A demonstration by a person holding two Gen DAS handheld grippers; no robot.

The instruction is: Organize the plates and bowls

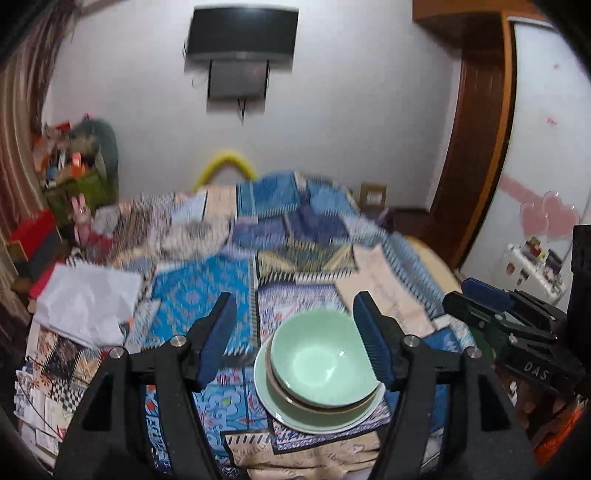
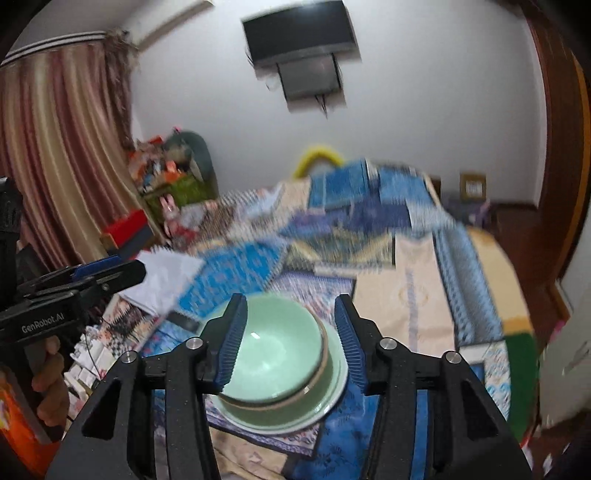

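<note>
— Two pale green bowls [image 1: 325, 365], one nested in the other with a brownish rim showing between them, sit on a pale green plate [image 1: 317, 419], low and centre in both frames, on the patchwork blue quilt [image 1: 207, 295].

— Glossy, aren't they? And the claws?

— Left gripper [image 1: 295, 332] stands wide, blue ribbed pads apart with nothing pinched; the stack lies beyond its right finger. Right gripper [image 2: 290, 332] stands narrower but parted too, the bowls seen between its pads without either pressing on them.

— What does one camera catch that the other misses?

— Left wrist view has the right gripper's body at the right edge, a white wardrobe door [image 1: 546, 147] with pink hearts upper right, and a white crumpled sheet [image 1: 88, 299] at left. Right wrist view shows striped curtains [image 2: 55, 147] filling the upper left and a hand [image 2: 51, 384] gripping the other handle at lower left.

— Both show the dark television [image 2: 299, 33] up on the wall, near the top
</note>
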